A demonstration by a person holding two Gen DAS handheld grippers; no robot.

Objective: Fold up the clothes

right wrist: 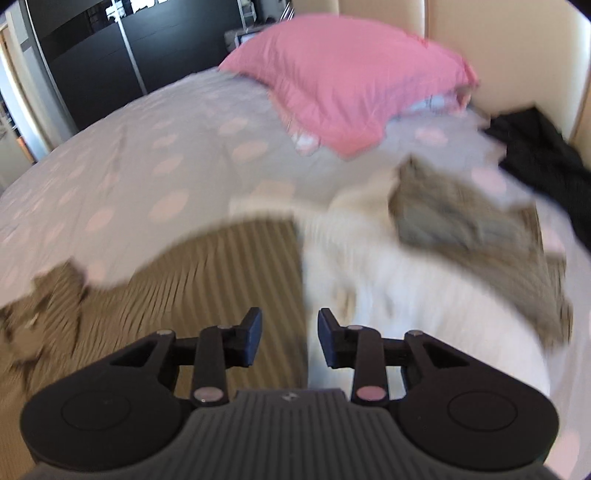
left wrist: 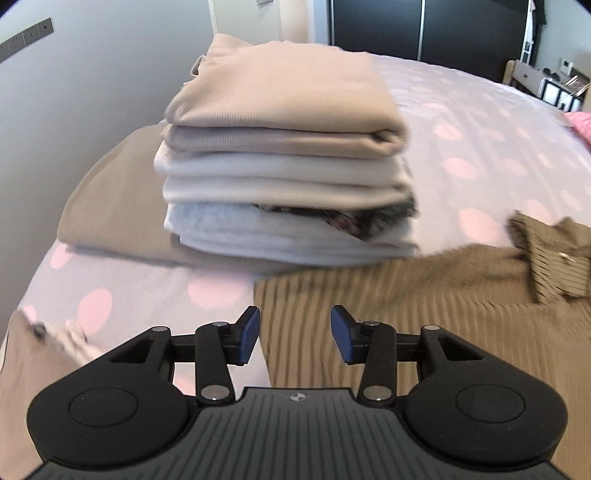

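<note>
A brown ribbed garment (left wrist: 424, 317) lies flat on the bed, its left edge just under my left gripper (left wrist: 294, 334). That gripper is open, its blue pads apart with nothing pinched between them. The same garment (right wrist: 207, 280) shows in the right wrist view, its right edge below my right gripper (right wrist: 290, 341), which is also open and holds nothing. A crumpled part of the garment (left wrist: 550, 254) sits at its far right corner. Behind it stands a stack of folded clothes (left wrist: 284, 147) in beige, white and pale blue.
The bed has a pale cover with pink dots (right wrist: 129, 158). A pink pillow (right wrist: 351, 81) lies at the head. A white garment (right wrist: 406, 295), a grey-brown one (right wrist: 461, 225) and a black one (right wrist: 546, 162) lie to the right. Dark wardrobe doors (left wrist: 417, 26) stand beyond.
</note>
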